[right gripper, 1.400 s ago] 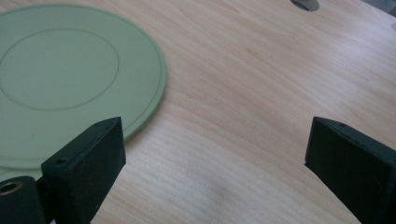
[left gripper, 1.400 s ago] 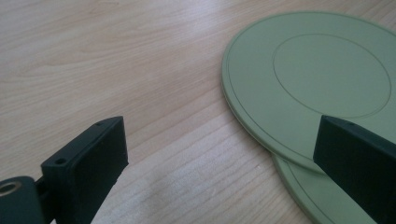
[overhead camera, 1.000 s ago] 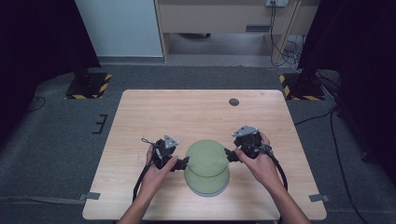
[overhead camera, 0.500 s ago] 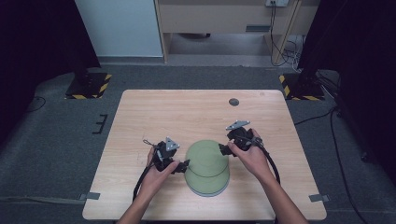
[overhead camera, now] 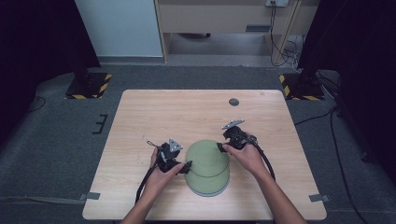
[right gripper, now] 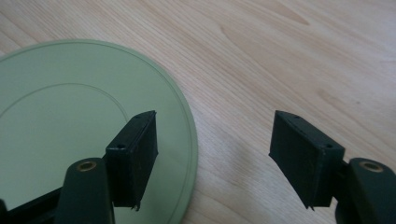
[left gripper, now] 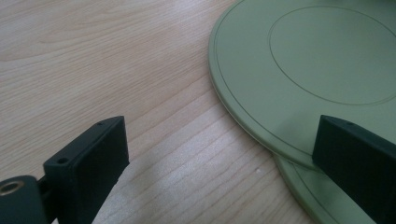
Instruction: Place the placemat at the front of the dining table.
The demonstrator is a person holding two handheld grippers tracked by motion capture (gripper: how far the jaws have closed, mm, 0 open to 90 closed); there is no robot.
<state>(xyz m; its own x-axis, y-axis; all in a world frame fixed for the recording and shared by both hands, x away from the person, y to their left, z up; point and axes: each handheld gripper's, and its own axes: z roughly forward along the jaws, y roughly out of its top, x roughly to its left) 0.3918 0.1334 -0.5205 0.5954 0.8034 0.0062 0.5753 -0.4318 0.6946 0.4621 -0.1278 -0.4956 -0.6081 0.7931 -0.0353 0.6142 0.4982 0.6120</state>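
Two green plates — upside down, the top plate (overhead camera: pixel 207 158) slid a little off the lower plate (overhead camera: pixel 210 185) — sit at the table's (overhead camera: pixel 154 112) near edge. The left gripper (overhead camera: pixel 186 167) straddles the top rim, jaws wide (nothing clamped). The right gripper (overhead camera: pixel 219 147), jaws just closing, brackets the far rim. Unstacking looks barely begun.
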